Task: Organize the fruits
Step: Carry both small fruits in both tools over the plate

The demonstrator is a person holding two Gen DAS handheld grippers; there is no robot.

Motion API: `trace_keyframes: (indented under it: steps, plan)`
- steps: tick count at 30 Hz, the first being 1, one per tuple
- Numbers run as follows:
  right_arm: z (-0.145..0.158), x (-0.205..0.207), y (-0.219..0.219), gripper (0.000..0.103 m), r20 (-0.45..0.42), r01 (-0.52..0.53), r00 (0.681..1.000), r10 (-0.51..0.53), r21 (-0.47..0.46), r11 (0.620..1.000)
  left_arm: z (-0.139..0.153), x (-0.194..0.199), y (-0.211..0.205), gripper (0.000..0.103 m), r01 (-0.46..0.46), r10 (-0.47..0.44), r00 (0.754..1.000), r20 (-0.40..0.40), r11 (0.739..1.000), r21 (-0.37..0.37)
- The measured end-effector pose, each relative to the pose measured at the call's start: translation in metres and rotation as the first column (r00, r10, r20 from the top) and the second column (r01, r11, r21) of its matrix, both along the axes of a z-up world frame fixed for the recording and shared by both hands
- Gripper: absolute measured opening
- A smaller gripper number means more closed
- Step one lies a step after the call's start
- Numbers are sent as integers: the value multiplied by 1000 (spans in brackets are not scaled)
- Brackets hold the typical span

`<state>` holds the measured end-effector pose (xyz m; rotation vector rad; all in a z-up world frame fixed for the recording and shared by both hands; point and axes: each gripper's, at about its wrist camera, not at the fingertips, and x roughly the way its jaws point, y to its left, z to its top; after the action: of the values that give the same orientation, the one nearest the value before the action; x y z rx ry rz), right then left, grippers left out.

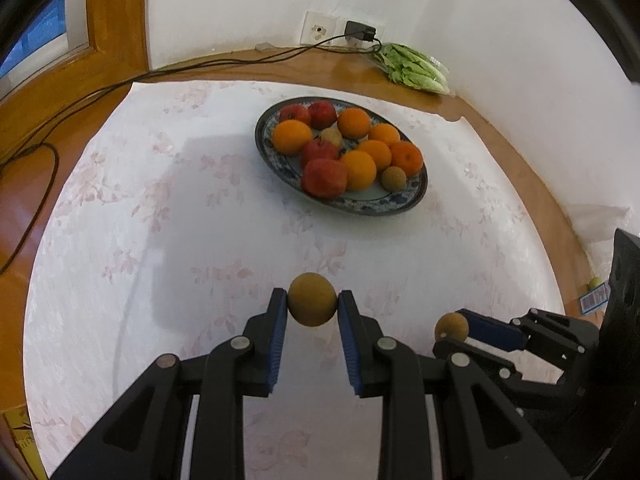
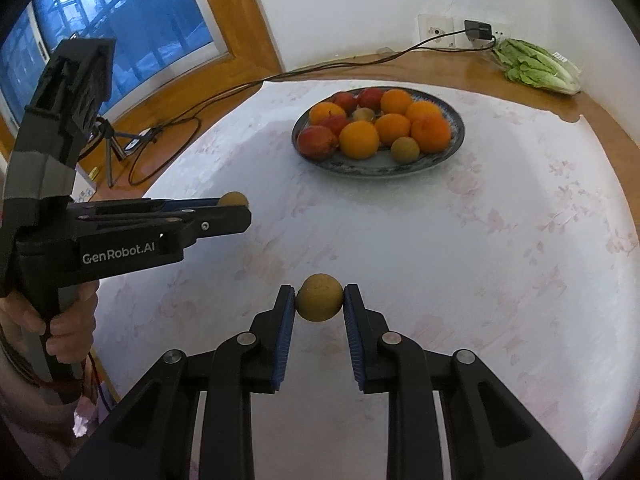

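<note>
A blue-patterned plate (image 1: 376, 204) (image 2: 452, 148) on the white flowered cloth holds several oranges (image 1: 359, 170) (image 2: 359, 139), red apples (image 1: 324, 178) (image 2: 317, 142) and small brown fruits (image 1: 393, 178) (image 2: 405, 150). My left gripper (image 1: 312, 306) is shut on a small brown round fruit (image 1: 312, 305) over the near cloth. It shows in the right wrist view (image 2: 240, 206) at the left, with the fruit (image 2: 234, 199) peeking above its tips. My right gripper (image 2: 319, 298) is shut on another small brown fruit (image 2: 319, 297). In the left wrist view it (image 1: 454, 332) sits at the lower right with its fruit (image 1: 452, 327).
A bagged head of lettuce (image 1: 416, 68) (image 2: 536, 66) lies on the wooden table by the wall. A black cable (image 1: 200, 66) (image 2: 320, 68) runs from a wall-socket charger (image 1: 360, 34) across the table's left. A small tripod (image 2: 112, 144) stands there. A person's hand (image 2: 60, 320) grips the left handle.
</note>
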<state>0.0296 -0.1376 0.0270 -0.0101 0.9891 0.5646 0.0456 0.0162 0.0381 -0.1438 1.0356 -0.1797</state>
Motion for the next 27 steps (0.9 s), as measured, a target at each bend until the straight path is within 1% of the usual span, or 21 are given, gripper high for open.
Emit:
trace_keyframes:
  steps: [6, 9, 15, 27]
  plan:
    - [8, 14, -9, 26, 13, 27, 1000, -27, 4, 1000, 11, 7, -7, 27, 28, -28, 999, 31, 1000, -8]
    - [15, 24, -14, 26, 34, 42, 999, -42, 1, 999, 17, 15, -12, 27, 46, -45, 998, 49, 999, -15]
    - [25, 43, -21, 26, 73, 74, 995, -74, 2, 997, 25, 35, -24, 27, 69, -69, 995, 77, 998, -3]
    - [33, 85, -17, 26, 155, 97, 983, -98, 14, 995, 22, 88, -21, 27, 29, -29, 994, 102, 1000, 3]
